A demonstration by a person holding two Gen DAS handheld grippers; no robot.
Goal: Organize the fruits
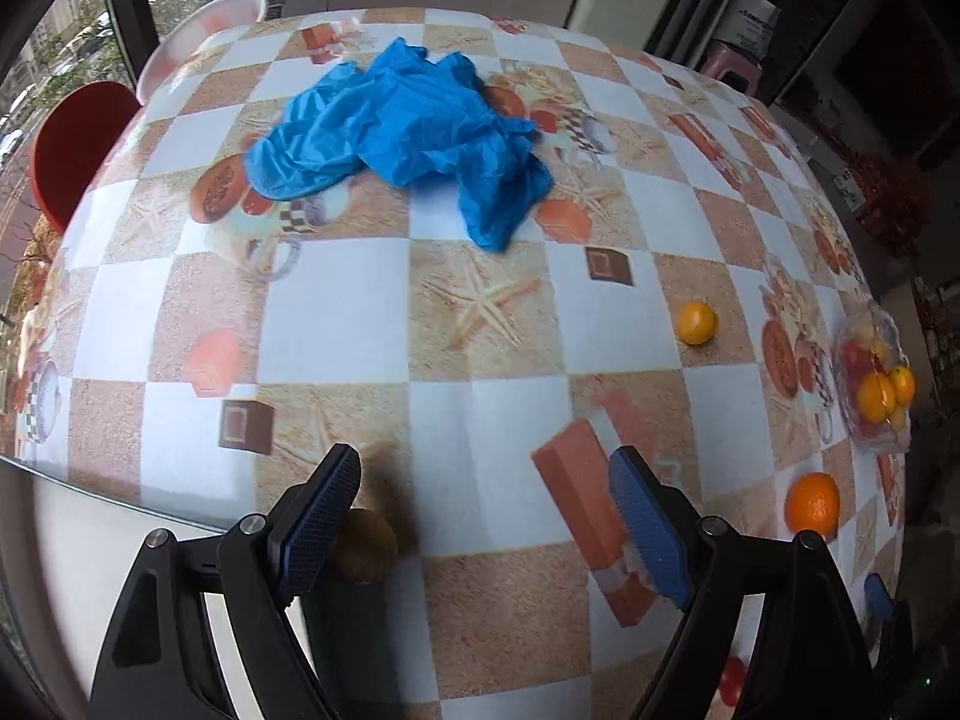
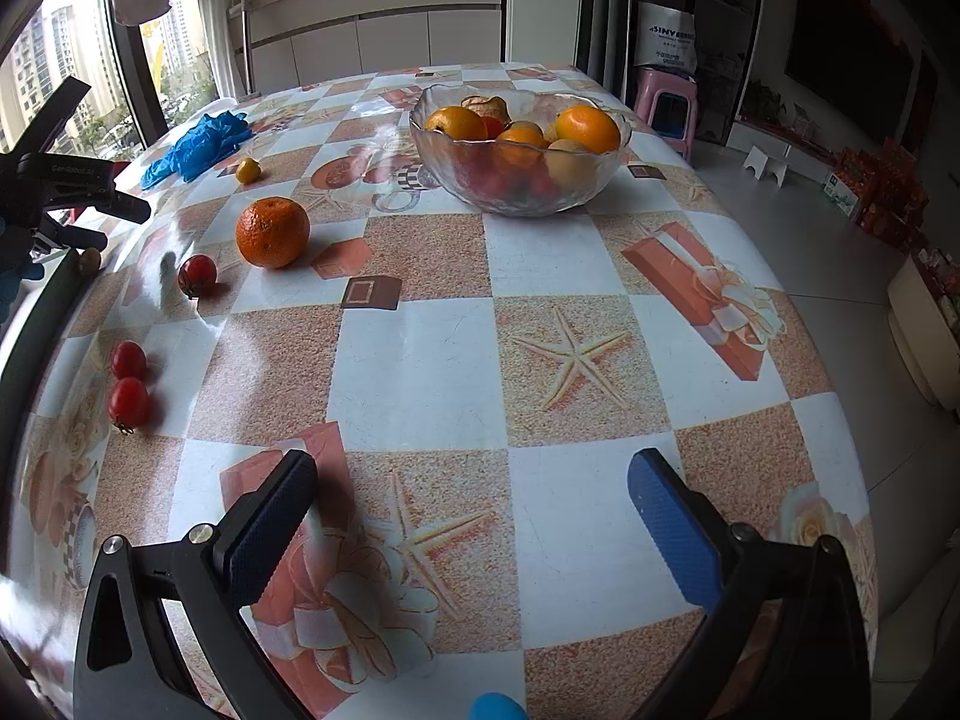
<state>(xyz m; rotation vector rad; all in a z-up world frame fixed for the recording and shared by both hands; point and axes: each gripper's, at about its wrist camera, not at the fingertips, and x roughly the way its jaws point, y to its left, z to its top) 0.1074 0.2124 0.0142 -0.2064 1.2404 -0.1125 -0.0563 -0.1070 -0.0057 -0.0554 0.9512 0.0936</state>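
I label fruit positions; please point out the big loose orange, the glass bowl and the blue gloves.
big loose orange [image 2: 273,232], right wrist view, centre of its peel
glass bowl [image 2: 521,195], right wrist view, front wall
blue gloves [image 1: 396,126], left wrist view, middle of the pile

Partly legible "SINY" in dark letters on white bag [image 2: 666,39] behind pink stool [image 2: 666,102], smaller lines beneath unreadable; faint "GenRobot.AI"-like marking on left hand-held gripper [image 2: 66,180], barely readable.

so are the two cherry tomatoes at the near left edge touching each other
Cannot tell. In the right wrist view the upper cherry tomato and the lower cherry tomato sit so close that their outlines meet, with no clear gap or contact; the left wrist view doesn't show the pair.
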